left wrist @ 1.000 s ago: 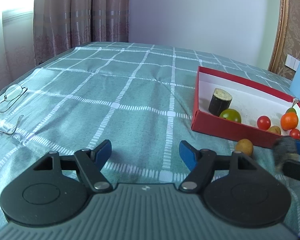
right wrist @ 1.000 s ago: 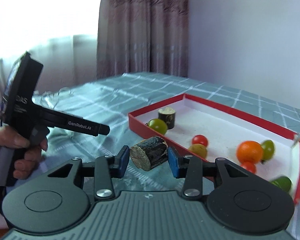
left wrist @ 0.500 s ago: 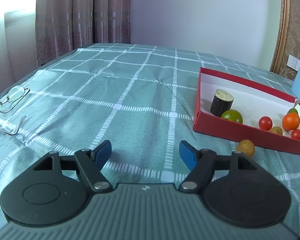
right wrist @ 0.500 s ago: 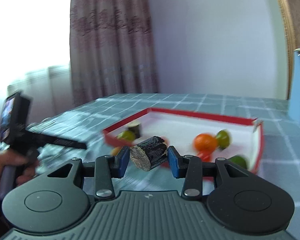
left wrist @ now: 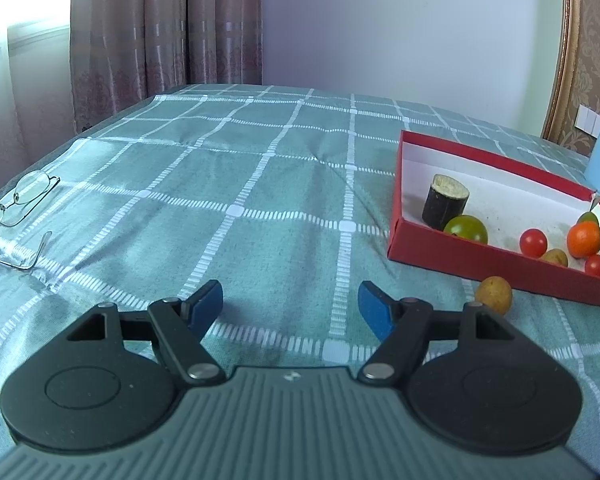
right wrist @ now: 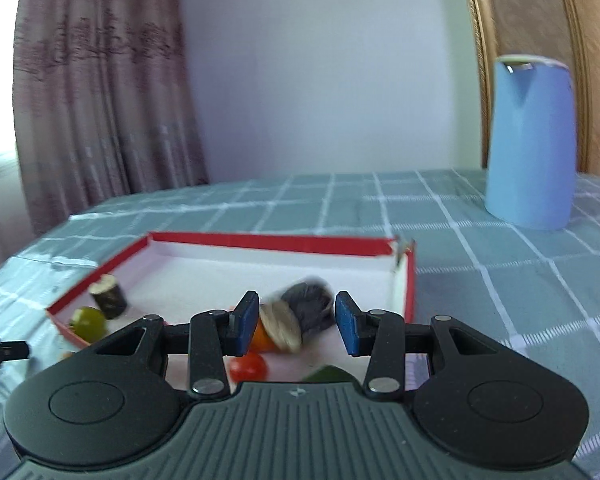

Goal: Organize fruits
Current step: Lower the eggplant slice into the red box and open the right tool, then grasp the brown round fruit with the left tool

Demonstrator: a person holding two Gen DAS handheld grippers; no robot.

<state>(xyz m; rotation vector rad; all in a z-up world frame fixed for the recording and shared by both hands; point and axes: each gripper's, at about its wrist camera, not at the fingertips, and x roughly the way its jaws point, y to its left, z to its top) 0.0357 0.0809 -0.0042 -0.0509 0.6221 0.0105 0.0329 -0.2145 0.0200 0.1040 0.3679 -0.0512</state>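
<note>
Right tool point(right wrist: 296, 322) stands narrow about blurred dark stub point(right wrist: 312, 308), grip unclear; stub may tumble onto tomato point(right wrist: 249, 366) in red box point(right wrist: 409, 280).

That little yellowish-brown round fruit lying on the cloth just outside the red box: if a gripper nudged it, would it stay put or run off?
The yellowish-brown fruit looks nearly round, so a nudge would probably roll it. The checked cloth is soft and slightly wrinkled, which may slow it. The red box wall stands right behind it and would likely stop it that way.

Teal checked bedspread point(left wrist: 260, 184) — red box point(left wrist: 480, 258), yellow fruit point(left wrist: 494, 300), glasses point(left wrist: 18, 208), blue jug point(right wrist: 530, 144).
</note>
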